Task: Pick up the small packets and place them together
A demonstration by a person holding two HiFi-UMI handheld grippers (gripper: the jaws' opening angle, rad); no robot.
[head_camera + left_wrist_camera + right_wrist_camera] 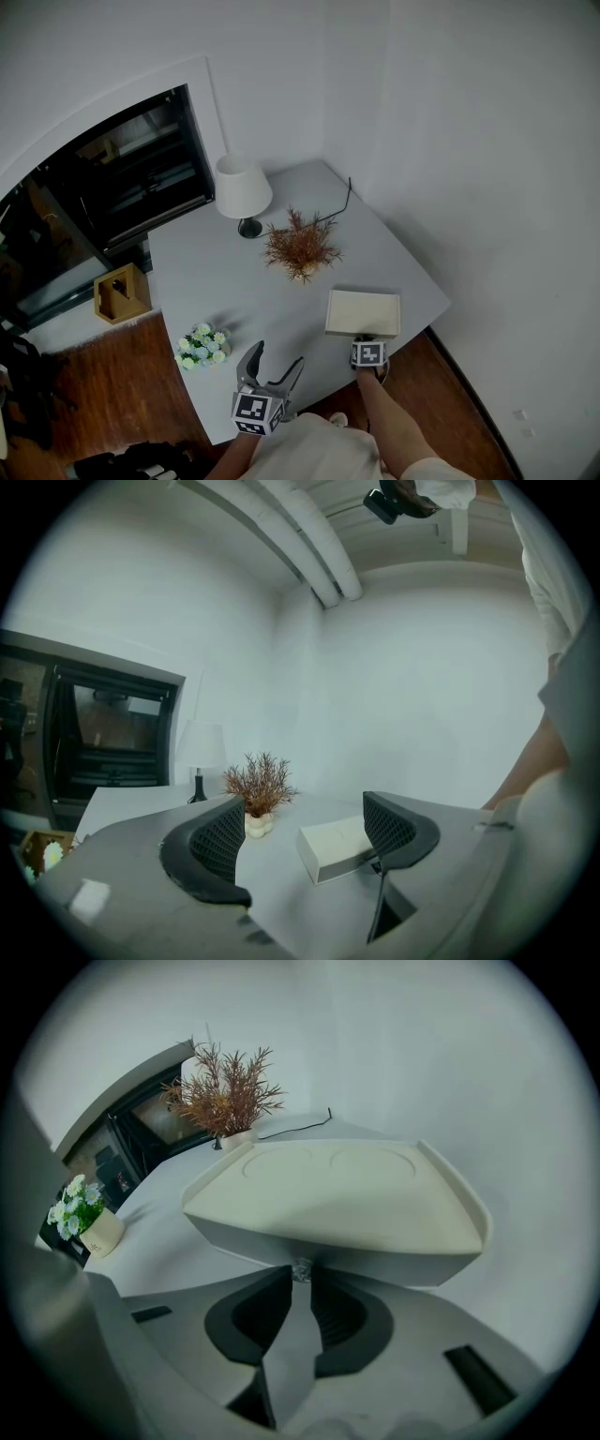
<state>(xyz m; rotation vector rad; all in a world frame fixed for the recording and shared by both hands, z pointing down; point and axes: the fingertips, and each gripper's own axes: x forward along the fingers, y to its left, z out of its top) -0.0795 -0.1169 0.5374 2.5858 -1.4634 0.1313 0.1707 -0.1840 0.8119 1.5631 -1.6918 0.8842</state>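
No small packets show in any view. A flat cream box (363, 311) (333, 844) (347, 1194) lies near the grey table's (234, 281) front right edge. My right gripper (365, 339) (300, 1274) is at the box's near side, its jaws pinched on a small shiny knob (300, 1268) on the box's front. My left gripper (277, 361) (300, 827) hovers over the table's front edge to the left of the box, open with nothing between its fingers.
A white lamp (243, 187) (200, 747) and a dried reddish plant (301, 246) (223, 1096) stand at the back of the table. A small flower pot (202, 347) (80, 1213) sits front left. A black cable (342, 202) runs to the wall. A wooden box (122, 292) is on the floor.
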